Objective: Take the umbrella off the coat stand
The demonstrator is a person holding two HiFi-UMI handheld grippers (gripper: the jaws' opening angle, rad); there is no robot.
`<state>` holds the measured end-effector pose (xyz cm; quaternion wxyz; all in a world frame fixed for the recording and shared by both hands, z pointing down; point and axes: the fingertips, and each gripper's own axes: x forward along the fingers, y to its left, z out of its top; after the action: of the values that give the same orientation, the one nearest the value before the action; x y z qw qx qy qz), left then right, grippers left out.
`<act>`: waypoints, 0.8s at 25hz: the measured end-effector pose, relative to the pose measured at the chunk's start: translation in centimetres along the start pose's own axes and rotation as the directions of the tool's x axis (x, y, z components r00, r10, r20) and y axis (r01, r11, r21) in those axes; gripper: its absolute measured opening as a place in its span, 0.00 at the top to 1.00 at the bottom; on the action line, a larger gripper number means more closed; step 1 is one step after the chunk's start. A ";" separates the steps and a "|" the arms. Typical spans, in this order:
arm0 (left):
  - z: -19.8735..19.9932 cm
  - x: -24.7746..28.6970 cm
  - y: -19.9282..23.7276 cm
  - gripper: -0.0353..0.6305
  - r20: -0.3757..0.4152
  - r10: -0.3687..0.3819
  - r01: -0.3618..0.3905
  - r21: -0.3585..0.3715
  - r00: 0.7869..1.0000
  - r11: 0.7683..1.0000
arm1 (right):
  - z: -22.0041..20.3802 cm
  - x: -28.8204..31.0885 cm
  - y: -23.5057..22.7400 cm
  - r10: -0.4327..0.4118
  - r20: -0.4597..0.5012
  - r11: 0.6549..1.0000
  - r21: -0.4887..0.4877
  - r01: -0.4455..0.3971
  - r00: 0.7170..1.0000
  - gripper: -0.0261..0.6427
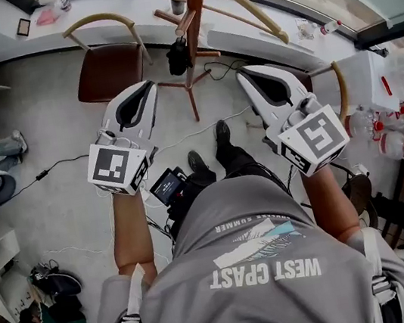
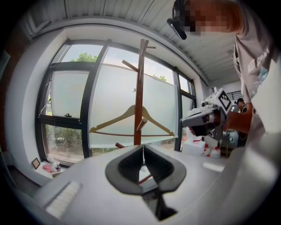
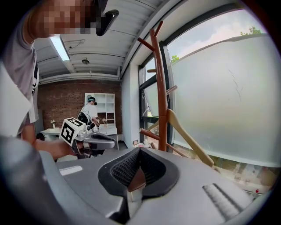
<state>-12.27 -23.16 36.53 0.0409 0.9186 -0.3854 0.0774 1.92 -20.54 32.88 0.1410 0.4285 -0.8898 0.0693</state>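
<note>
Both closed and empty, left hand-held gripper [image 1: 142, 90], right hand-held gripper [image 1: 247, 74], open floor [image 1: 171, 113] before coat stand [image 1: 193, 5], umbrella [image 1: 177, 56] perhaps hanging low.

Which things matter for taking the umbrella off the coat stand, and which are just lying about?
Job: coat stand; black umbrella hanging on it; left gripper and right gripper, both with jaws shut.
Lying about: wooden hanger; brown chair; bottles.
</note>
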 end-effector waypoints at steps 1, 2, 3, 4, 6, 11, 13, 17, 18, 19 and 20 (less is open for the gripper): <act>-0.3 0.5 0.2 0.94 -0.006 -0.001 0.001 -0.003 1.000 1.000 | -0.1 0.3 -0.2 0.003 -0.004 1.000 0.000 -0.003 1.000 0.96; -0.7 1.0 0.4 0.93 -0.012 -0.003 0.002 -0.005 1.000 1.000 | -0.2 0.5 -0.4 0.007 -0.008 1.000 0.000 -0.007 1.000 0.96; -1.2 1.5 0.5 0.93 -0.019 -0.003 0.003 -0.007 1.000 1.000 | -0.3 0.8 -0.6 0.011 -0.012 1.000 -0.001 -0.011 1.000 0.96; -1.7 1.9 0.7 0.93 -0.026 -0.004 0.004 -0.008 1.000 1.000 | -0.5 1.0 -0.8 0.015 -0.016 1.000 -0.001 -0.015 1.000 0.96; -2.9 2.9 0.9 0.92 -0.040 -0.007 0.007 -0.012 0.999 1.000 | -0.8 1.2 -1.0 0.020 -0.021 1.000 -0.002 -0.020 1.000 0.96; -5.8 6.2 1.9 0.88 -0.086 -0.019 0.019 -0.005 0.996 1.000 | -1.3 1.7 -1.8 0.023 -0.042 1.000 -0.006 -0.023 0.999 0.94; -6.8 7.7 2.3 0.85 -0.108 -0.027 0.028 0.004 0.994 1.000 | -1.4 2.0 -2.3 0.025 -0.050 1.000 -0.006 -0.025 0.998 0.93; -9.2 10.7 2.7 0.78 -0.155 -0.049 0.053 0.026 0.987 0.998 | -1.8 2.1 -3.0 0.024 -0.067 1.000 -0.008 -0.025 0.997 0.92; -9.9 11.4 2.8 0.75 -0.166 -0.056 0.061 0.026 0.985 0.998 | -1.8 2.1 -3.1 0.023 -0.070 1.000 -0.009 -0.024 0.997 0.92; -10.6 12.1 2.9 0.73 -0.177 -0.063 0.068 0.023 0.982 0.997 | -1.9 2.1 -3.2 0.022 -0.074 1.000 -0.009 -0.023 0.997 0.92; -11.4 12.7 3.1 0.70 -0.187 -0.070 0.075 0.021 0.980 0.997 | -2.0 2.1 -3.3 0.021 -0.078 1.000 -0.011 -0.022 0.997 0.92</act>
<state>-6.95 -32.69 50.00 0.0668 0.9212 -0.3450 0.1670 3.61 -23.69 35.40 0.1773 0.4148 -0.8887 0.0823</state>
